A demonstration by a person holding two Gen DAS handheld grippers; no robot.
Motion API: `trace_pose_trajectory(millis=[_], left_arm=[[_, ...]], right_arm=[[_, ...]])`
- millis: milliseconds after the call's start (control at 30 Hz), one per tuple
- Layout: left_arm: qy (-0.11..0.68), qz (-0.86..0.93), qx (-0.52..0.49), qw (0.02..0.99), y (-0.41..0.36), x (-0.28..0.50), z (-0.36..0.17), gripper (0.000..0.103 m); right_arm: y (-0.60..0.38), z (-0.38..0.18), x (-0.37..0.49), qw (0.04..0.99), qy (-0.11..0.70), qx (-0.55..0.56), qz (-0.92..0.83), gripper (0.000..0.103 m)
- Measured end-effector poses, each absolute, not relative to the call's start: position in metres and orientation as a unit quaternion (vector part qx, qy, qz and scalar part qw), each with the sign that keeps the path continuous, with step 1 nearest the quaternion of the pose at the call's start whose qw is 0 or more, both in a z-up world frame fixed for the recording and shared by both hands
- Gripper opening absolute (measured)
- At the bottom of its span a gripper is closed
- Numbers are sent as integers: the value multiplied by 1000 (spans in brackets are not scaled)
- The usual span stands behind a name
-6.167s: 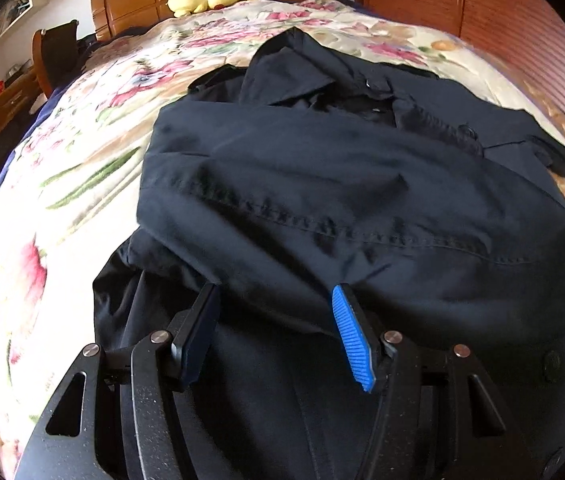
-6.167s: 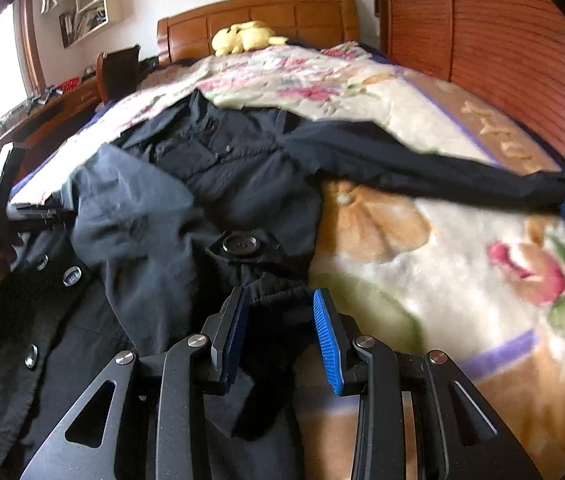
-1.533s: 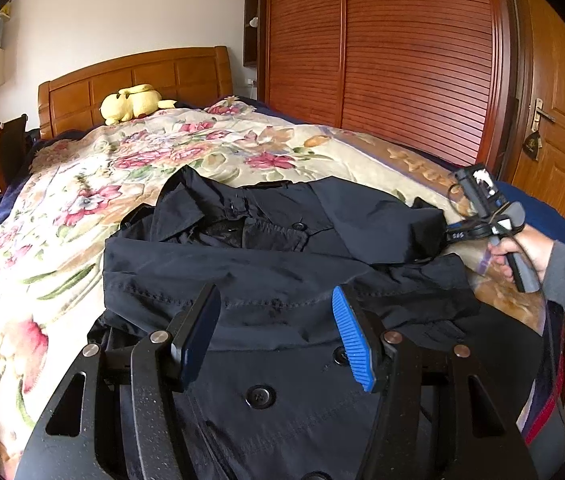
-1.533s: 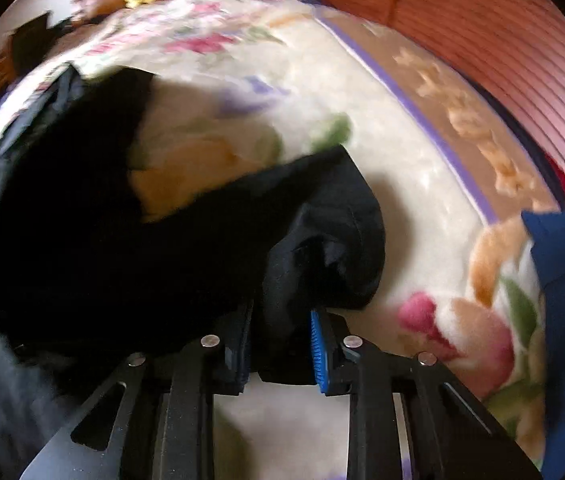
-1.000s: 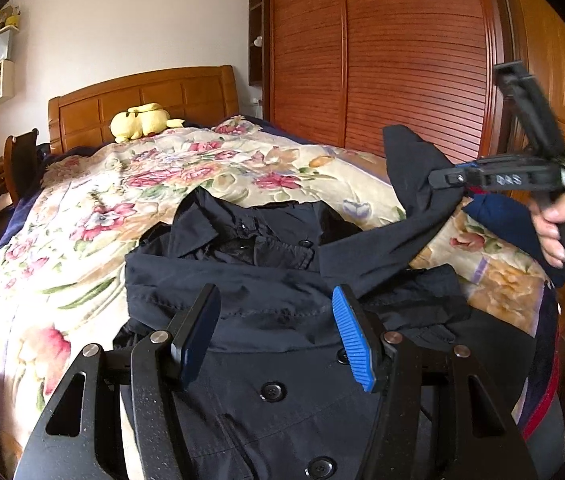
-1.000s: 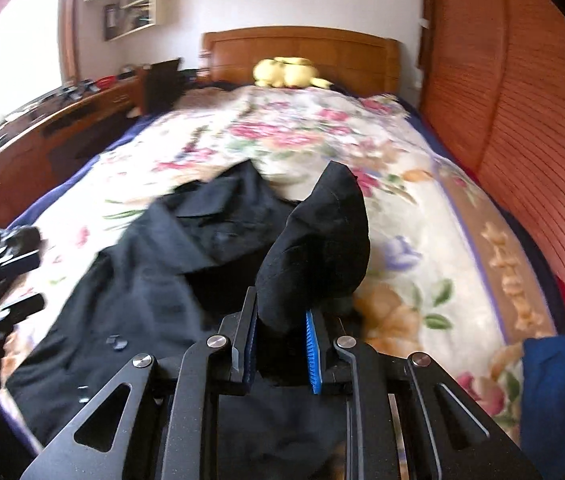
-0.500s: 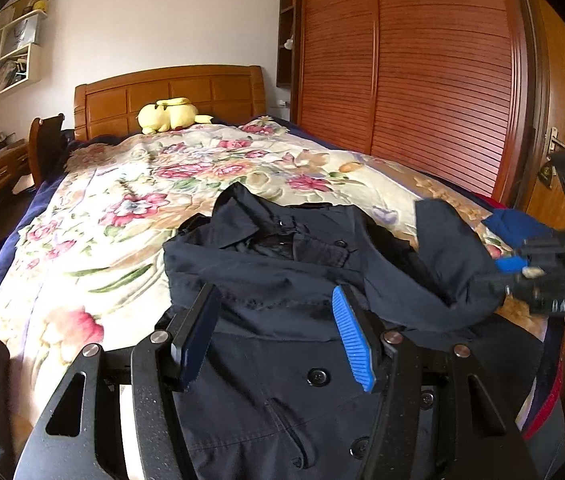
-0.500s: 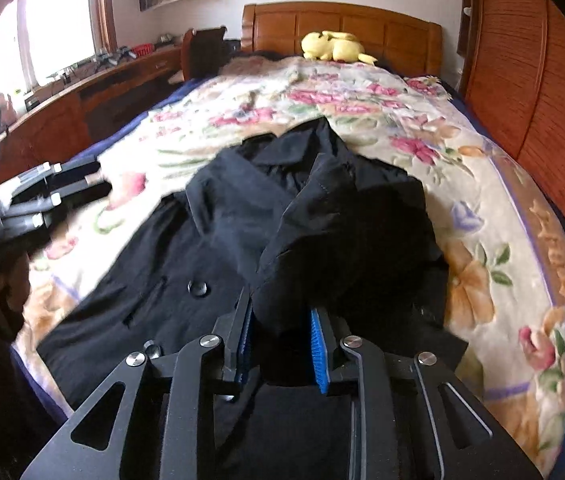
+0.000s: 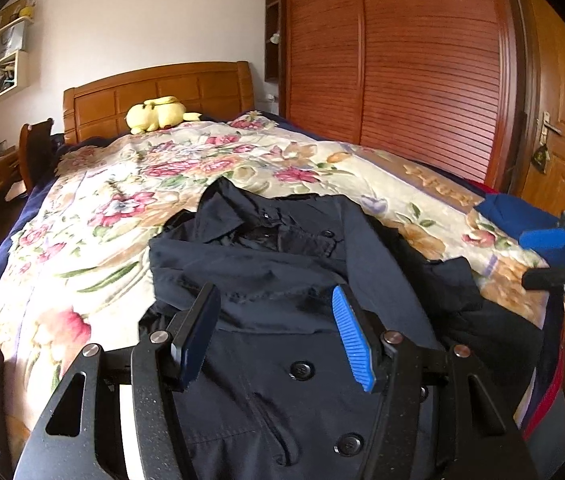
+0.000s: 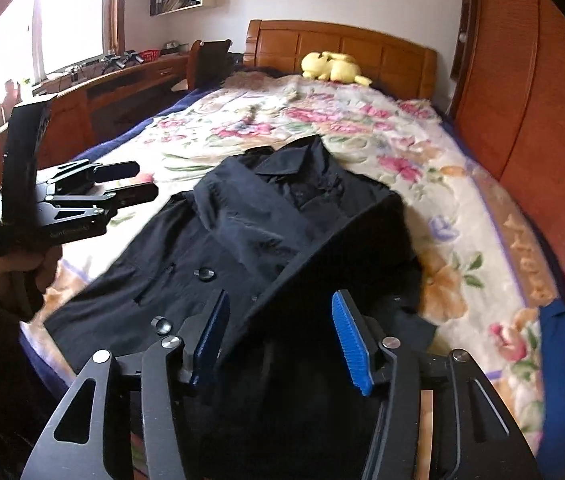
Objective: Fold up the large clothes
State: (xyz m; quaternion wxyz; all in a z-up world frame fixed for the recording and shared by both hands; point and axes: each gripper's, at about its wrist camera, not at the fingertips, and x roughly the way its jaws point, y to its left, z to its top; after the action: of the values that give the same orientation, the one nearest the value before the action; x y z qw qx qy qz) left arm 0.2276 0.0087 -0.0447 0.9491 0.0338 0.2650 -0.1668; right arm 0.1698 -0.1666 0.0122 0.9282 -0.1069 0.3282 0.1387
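I've laid the right sleeve (image 10: 342,240) across the coat (image 9: 282,380), right gripper (image 10: 278,338) just opened empty, left gripper (image 9: 274,336) wide; body folds remain.

Daylight enters from the window (image 10: 62,20), which is blown out to white glare in the right wrist view. The room is otherwise evenly bright. The dark coat (image 9: 282,280) shows little detail. Fisheye curvature bends the wardrobe (image 9: 402,60); corners are vignetted black. The right wrist view is slightly blurred.

1 coat (image 9: 290,280), 2 grippers (image 9: 274,336) (image 10: 278,336), 1 plush toy (image 9: 154,114).
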Motion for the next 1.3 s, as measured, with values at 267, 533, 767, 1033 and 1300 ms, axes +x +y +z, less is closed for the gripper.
trace_pose_trajectory(millis=[267, 533, 767, 1033, 1300], left_arm=[[284, -191, 64, 937, -35, 215, -63, 59], [317, -218, 75, 920, -83, 198, -84, 59], [355, -221, 71, 906, -107, 191, -107, 59], [380, -228, 48, 895, -119, 179, -119, 59], [397, -236, 56, 885, -136, 174, -130, 59]], right_arm=[[-201, -30, 183, 929, 336, -131, 85, 56], [-241, -95, 235, 924, 365, -100, 60, 56], [-258, -126, 263, 916, 390, -56, 75, 56], [-264, -141, 277, 912, 402, -11, 81, 56], [-274, -148, 269, 917, 392, -13, 79, 56]])
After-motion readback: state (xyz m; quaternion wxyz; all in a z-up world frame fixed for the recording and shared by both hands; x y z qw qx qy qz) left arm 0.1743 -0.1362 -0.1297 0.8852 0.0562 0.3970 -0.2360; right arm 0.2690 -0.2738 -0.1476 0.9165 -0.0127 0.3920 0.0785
